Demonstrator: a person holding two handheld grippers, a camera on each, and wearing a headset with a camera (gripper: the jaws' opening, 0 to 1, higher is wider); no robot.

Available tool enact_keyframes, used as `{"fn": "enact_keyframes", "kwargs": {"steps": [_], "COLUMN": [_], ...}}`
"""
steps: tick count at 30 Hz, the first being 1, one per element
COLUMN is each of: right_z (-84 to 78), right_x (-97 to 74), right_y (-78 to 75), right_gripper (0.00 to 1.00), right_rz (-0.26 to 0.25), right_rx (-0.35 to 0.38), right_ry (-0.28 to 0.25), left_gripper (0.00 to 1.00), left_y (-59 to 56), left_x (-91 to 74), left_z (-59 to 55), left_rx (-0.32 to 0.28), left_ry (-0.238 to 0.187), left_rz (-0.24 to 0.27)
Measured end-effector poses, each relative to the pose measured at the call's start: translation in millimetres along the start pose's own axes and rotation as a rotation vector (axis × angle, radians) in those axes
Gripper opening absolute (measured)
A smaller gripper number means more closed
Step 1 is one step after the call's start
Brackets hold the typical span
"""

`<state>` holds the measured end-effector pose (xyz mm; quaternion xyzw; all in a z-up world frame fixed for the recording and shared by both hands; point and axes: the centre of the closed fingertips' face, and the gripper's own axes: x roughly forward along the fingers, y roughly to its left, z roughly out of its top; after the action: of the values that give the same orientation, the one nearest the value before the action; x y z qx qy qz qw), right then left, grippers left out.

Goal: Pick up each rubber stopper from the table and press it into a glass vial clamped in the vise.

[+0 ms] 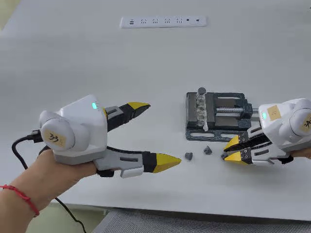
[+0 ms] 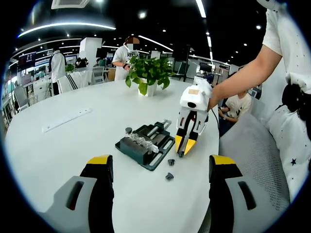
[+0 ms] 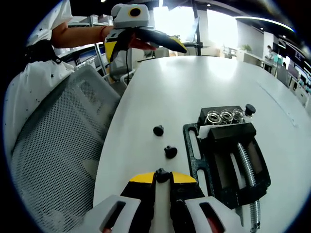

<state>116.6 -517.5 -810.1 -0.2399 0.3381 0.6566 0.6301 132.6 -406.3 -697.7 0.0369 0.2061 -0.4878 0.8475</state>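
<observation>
A black vise (image 1: pixel 218 127) (image 3: pixel 228 160) (image 2: pixel 154 151) clamps a row of clear glass vials (image 1: pixel 200 110) (image 3: pixel 226 116) (image 2: pixel 140 141). The far vial carries a dark stopper (image 1: pixel 201 91) (image 3: pixel 250 109) (image 2: pixel 128 130). Two loose rubber stoppers (image 1: pixel 188 156) (image 1: pixel 207 150) (image 3: pixel 158 130) (image 3: pixel 170 151) lie on the white table in front of the vise. My right gripper (image 1: pixel 230 150) (image 3: pixel 162 180) (image 2: pixel 183 148) is down at the table, its yellow tips closed around a third stopper (image 1: pixel 224 156) (image 3: pixel 162 175). My left gripper (image 1: pixel 154 134) (image 2: pixel 158 170) hovers wide open left of the stoppers, holding nothing.
A white power strip (image 1: pixel 163 21) (image 2: pixel 65 120) lies at the far side of the table. A potted plant (image 2: pixel 148 73) stands beyond the vise. A grey mesh chair (image 3: pixel 53 145) sits at the table's near edge (image 1: pixel 194 206). People stand in the background.
</observation>
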Motion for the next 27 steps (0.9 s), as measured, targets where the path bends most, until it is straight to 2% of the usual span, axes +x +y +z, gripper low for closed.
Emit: {"fn": "enact_keyframes", "kwargs": {"steps": [5,9,11,14,20,23,27], "right_z": [13.4,34.3,47.0,61.5,89.7,102.6,114.3], "right_x": [-12.8,-29.4,-37.9,-48.2,-64.0,-70.3,-76.2], "right_y": [0.7,1.4,2.1,4.1,13.4,18.7,23.2], "right_gripper": [0.06,0.06,0.06,0.06,0.06,0.06,0.06], "right_rz": [-0.025,-0.047,-0.062,-0.072,-0.069,-0.063,-0.053], "right_rx": [0.002,0.001,-0.004,-0.016,-0.043,-0.051,-0.049], "right_ry": [-0.033,-0.095,-0.128,-0.159,-0.209,-0.234,-0.264], "left_gripper": [0.76,0.69,0.61,0.55,0.44,0.4,0.28], "left_y": [-7.3,-17.2,-22.7,-27.9,-34.6,-38.2,-43.2], "left_x": [5.2,11.7,15.2,20.6,27.8,30.6,33.1], "left_z": [2.0,6.6,8.1,11.4,20.0,23.2,27.1], "left_rx": [0.011,0.036,0.056,0.077,0.108,0.157,0.206], "left_ry": [-0.005,-0.01,-0.006,-0.014,-0.029,-0.025,-0.02], "left_rz": [-0.017,-0.042,-0.06,-0.073,-0.088,-0.096,-0.106]}}
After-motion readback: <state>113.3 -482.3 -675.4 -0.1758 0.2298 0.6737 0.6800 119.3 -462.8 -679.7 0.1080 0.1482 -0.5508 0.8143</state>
